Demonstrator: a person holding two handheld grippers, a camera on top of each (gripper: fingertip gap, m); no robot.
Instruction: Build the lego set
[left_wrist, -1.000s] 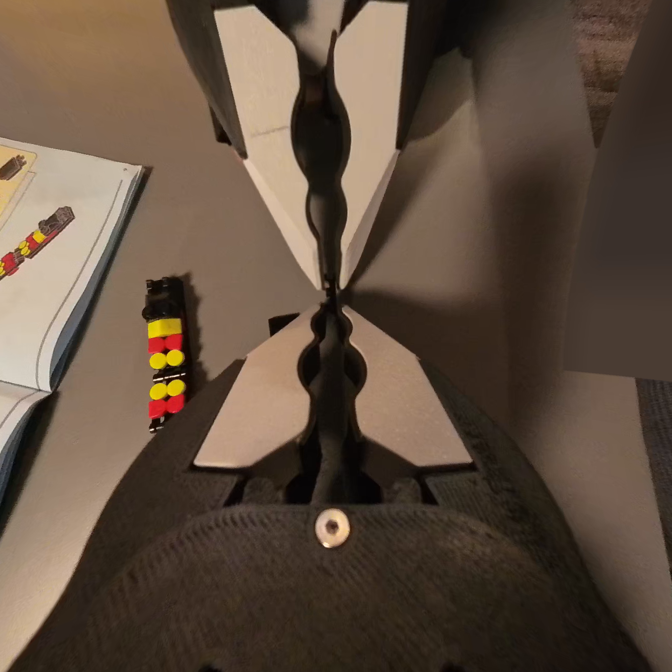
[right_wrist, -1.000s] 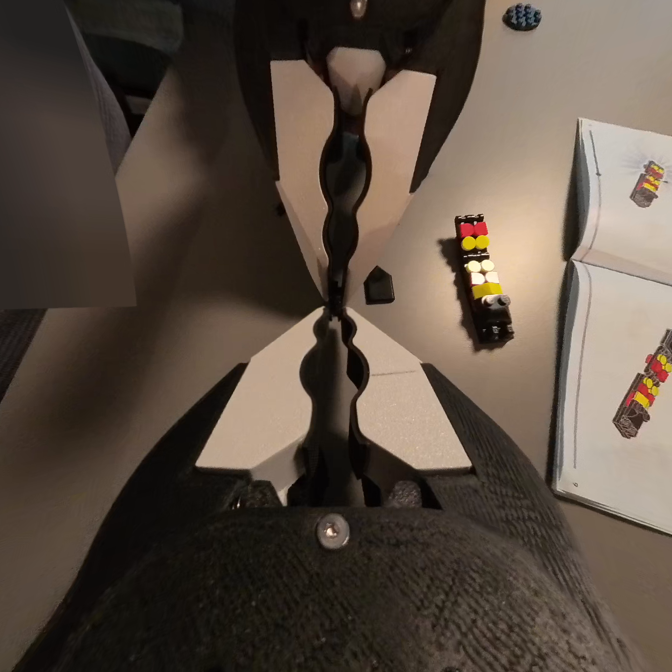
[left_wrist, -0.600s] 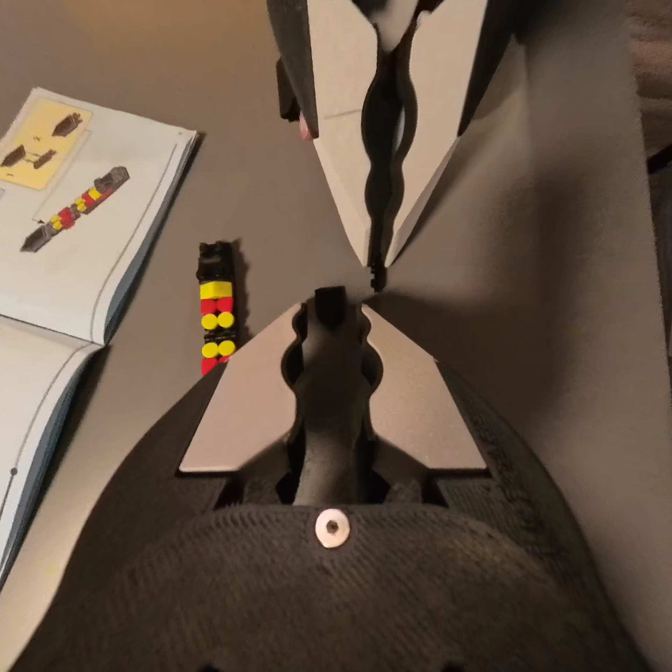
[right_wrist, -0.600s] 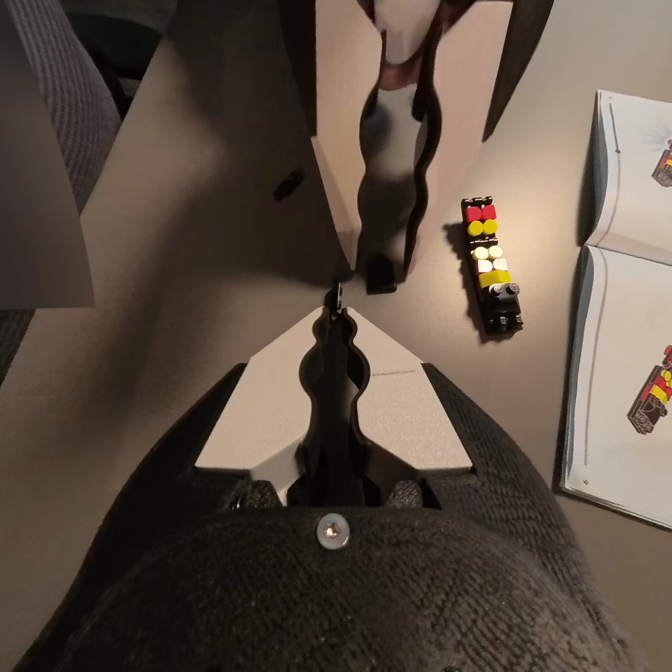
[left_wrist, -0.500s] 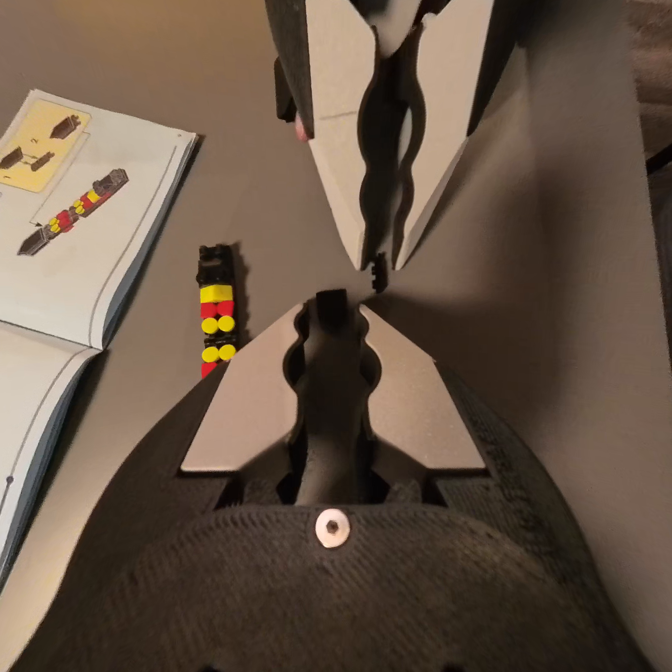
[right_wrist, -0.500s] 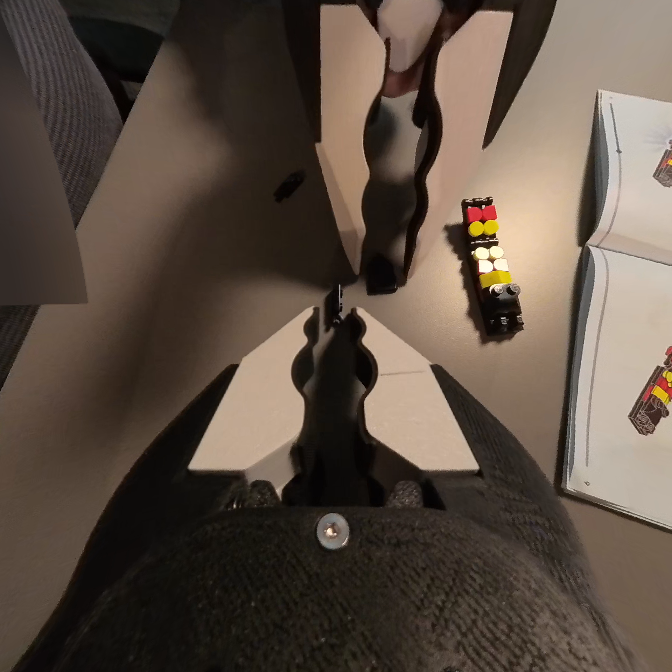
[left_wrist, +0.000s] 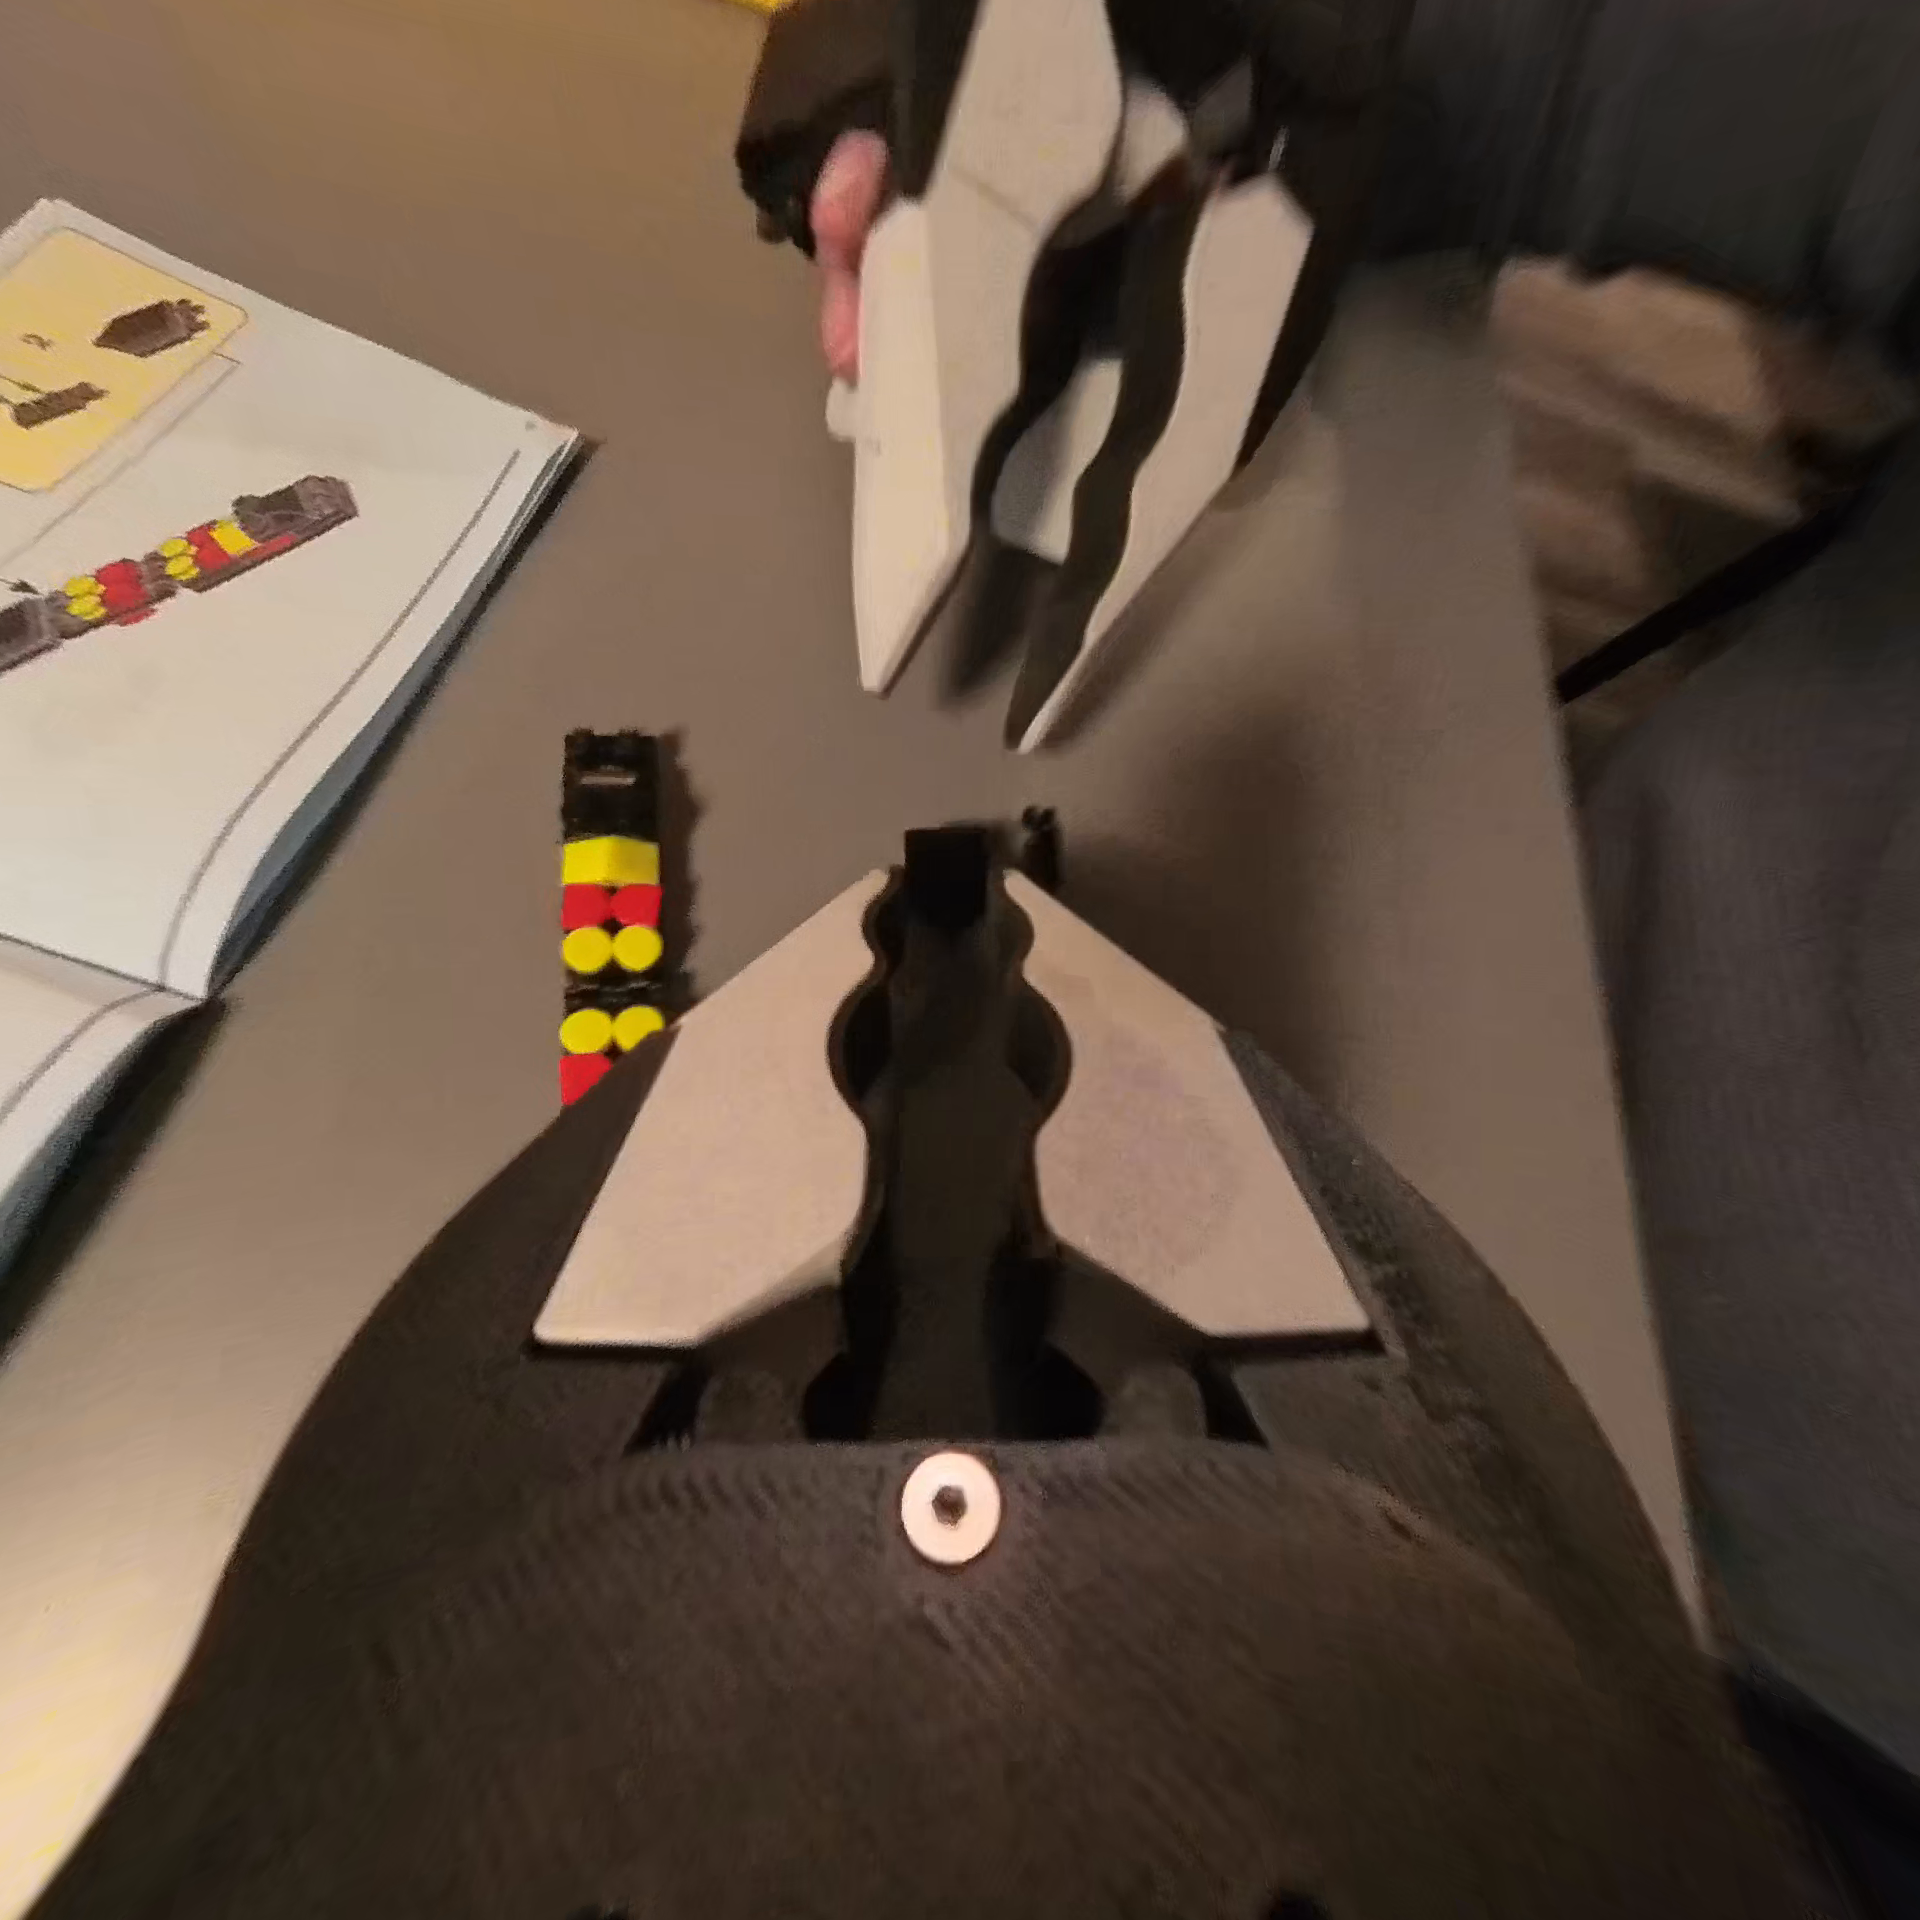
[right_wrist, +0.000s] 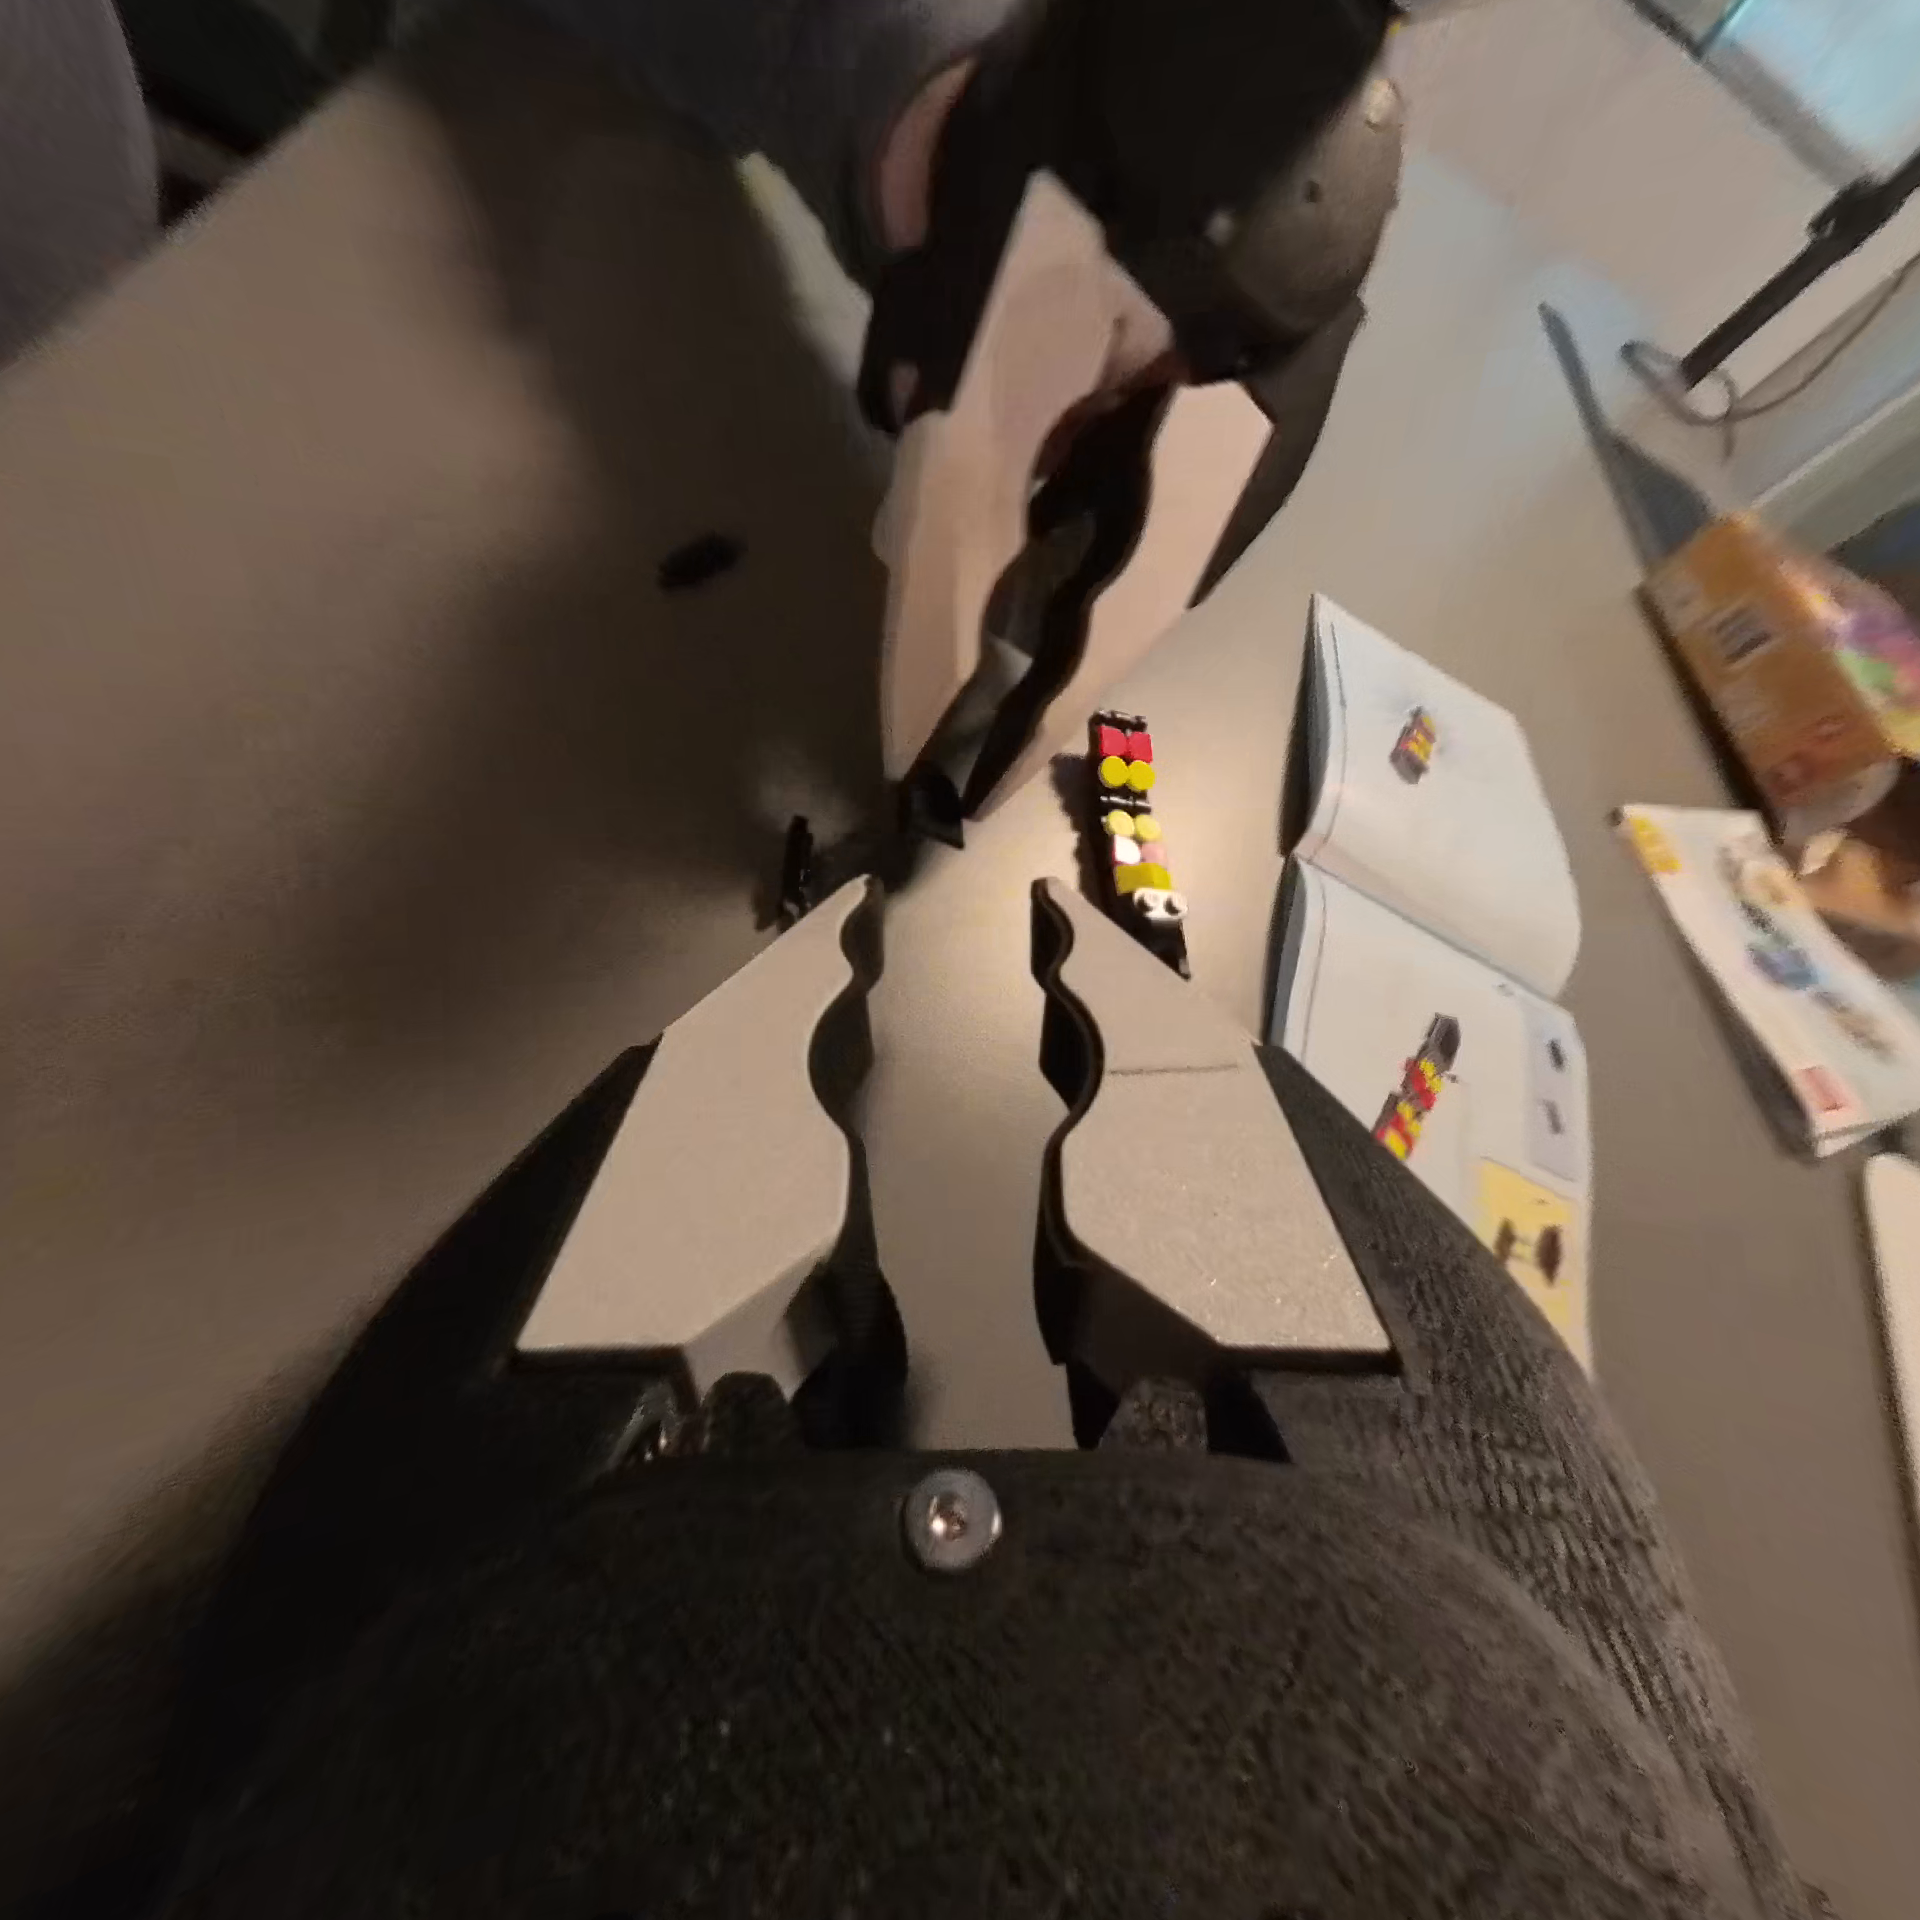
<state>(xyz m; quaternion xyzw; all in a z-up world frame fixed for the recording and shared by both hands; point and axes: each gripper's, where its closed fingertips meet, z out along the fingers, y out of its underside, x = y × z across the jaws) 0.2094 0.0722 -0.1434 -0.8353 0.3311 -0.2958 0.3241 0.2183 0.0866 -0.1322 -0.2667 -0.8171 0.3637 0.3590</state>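
Grey tabletop (left_wrist: 644, 582) is being viewed from both wrist cameras; both frames are being smeared by motion blur.

Left tongs (left_wrist: 948, 881): tips are being held close on either side of a black brick (left_wrist: 943, 868), with the gap about as wide as the brick. Whether the brick is being clamped cannot be told. In the right view the brick (right_wrist: 932, 808) is being seen at those tips, low over the tabletop.

Right tongs (right_wrist: 956, 896): jaws are being held wide apart, with nothing between them. From the left view they are being seen raised and tilted above the tabletop.

Thin black piece (left_wrist: 1039, 836): is being left on the tabletop just beyond the left tongs' tip; in the right view it (right_wrist: 795, 868) is being seen just outside one finger (right_wrist: 727, 1122) of the right tongs.

Lego strip (left_wrist: 613, 914), a black base with red and yellow studs: is being left flat on the tabletop, untouched, between the tongs and the open booklet (left_wrist: 260, 644).

Farther off in the right view, a second booklet (right_wrist: 1766, 977) and an orange box (right_wrist: 1787, 665) are being seen. A small dark piece (right_wrist: 701, 561) is being left alone, well apart from the strip.
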